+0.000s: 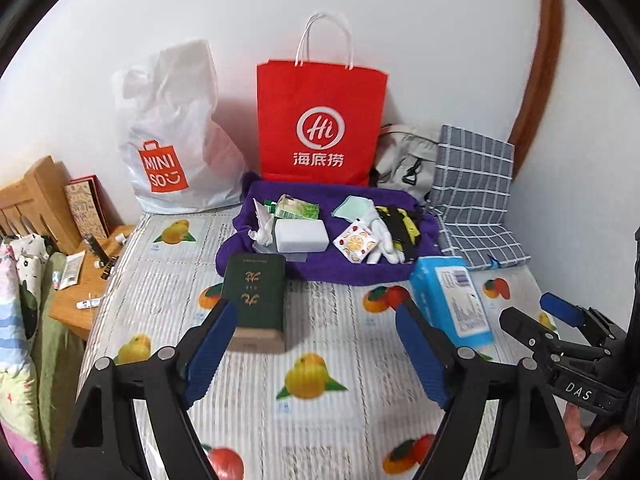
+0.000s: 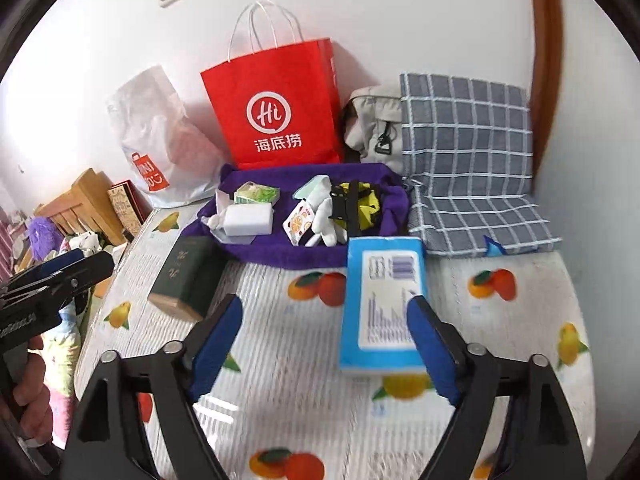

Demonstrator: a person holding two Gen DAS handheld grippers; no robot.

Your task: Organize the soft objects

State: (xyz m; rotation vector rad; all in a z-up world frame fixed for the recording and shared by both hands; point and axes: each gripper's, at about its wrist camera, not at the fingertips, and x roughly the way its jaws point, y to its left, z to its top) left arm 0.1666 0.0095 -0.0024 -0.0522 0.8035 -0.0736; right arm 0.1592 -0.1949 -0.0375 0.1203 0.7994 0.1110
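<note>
A: Both the left gripper (image 1: 316, 344) and right gripper (image 2: 326, 344) gape empty; the blue tissue pack (image 2: 382, 304) lies on the fruit-print mat (image 2: 520, 320).

B: Risk: a skewed pinch could squash it.

Left tongs (image 1: 316, 344) angled downward, jaws spread wide with nothing between the blue pads (image 1: 212, 348). Right tongs (image 2: 326, 344) tilted down alike, jaws likewise wide apart and empty. Seen from the left wrist, right tongs at the right edge, gripped by a hand (image 1: 592, 436). Seen from the right wrist, left-hand fingers (image 2: 34, 408) wrapped round a black handle.
</note>
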